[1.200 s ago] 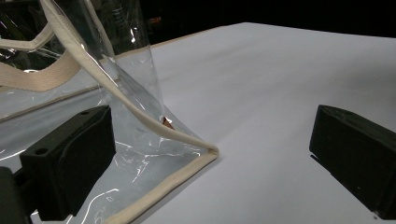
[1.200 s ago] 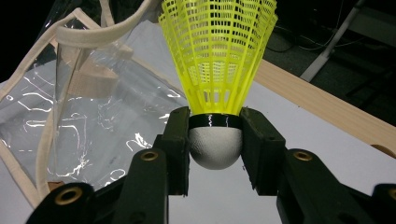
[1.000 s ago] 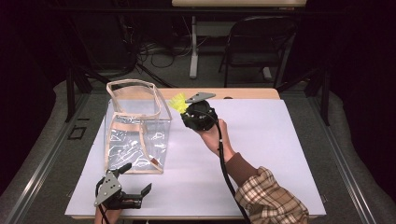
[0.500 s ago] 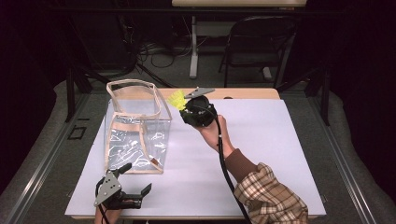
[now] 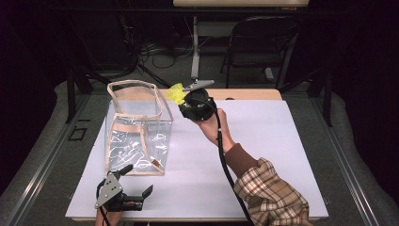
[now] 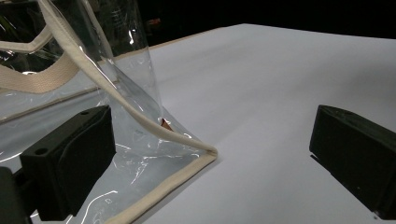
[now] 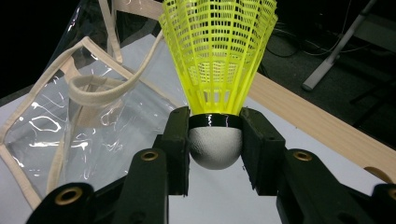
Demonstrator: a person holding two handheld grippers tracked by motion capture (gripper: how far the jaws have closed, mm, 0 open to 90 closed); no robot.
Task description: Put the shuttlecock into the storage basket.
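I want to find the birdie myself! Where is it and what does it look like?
Find the white table and the clear bag standing on it. Just right of the bag's top, the right hand-held gripper pinches the shuttlecock. It is the one bright yellow thing, a netted skirt on a white round tip.

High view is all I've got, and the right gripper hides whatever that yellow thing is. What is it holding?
Observer: A yellow shuttlecock. In the right gripper view the right gripper is shut on its white rounded nose, skirt pointing away from the hand.
Operator: Is the grip on the skirt at all?
Observer: No. The pads press the nose just under the black band; the skirt is free above them.
Operator: And the left gripper, touching the bag?
Observer: The left gripper is open. In its own view the clear bag's cream-edged bottom corner lies between the jaws, and I cannot tell whether the near jaw touches it.
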